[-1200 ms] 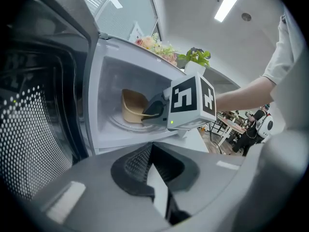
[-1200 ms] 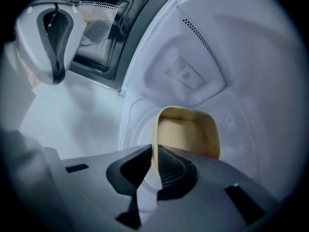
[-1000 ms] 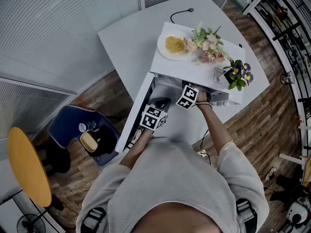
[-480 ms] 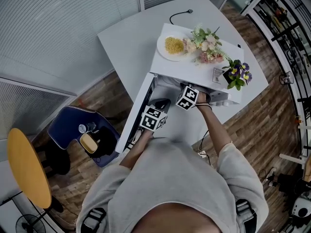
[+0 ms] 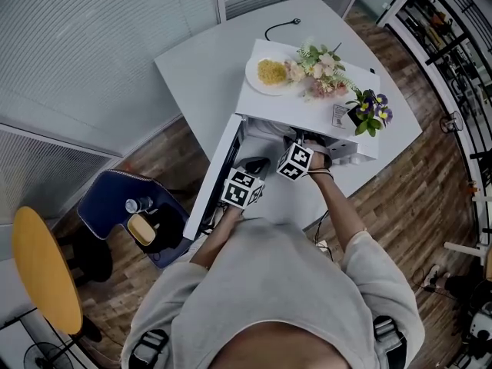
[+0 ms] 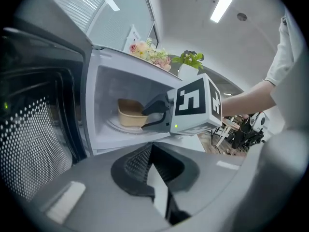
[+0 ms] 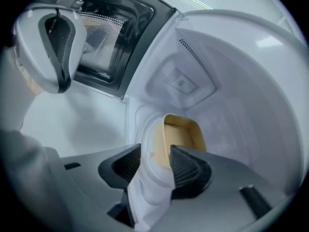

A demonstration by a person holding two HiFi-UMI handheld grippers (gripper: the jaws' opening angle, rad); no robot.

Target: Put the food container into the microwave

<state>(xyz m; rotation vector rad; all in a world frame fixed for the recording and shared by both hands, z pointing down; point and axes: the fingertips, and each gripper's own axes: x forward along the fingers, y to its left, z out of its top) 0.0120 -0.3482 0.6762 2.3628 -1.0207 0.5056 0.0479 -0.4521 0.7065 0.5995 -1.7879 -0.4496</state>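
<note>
Tan food container (image 7: 179,132); microwave label (image 7: 180,82) illegible

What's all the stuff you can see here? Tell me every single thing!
Microwave: one, white, on the table, door open.
Food container: one, tan, inside the microwave.
Plate: one, white with yellow food, on top of the microwave.
Flower bunch: one, pink and white, lying beside the plate.
Potted flowers: one, purple, also on top of the microwave.
Table: one, white, under the microwave.
Cable: one, black, on the table behind the microwave.
Chair: one, blue, on the wood floor at the left.
Left gripper: one, grey, shut, outside the microwave.
Right gripper: one, grey, open, inside the microwave by the food container.
</note>
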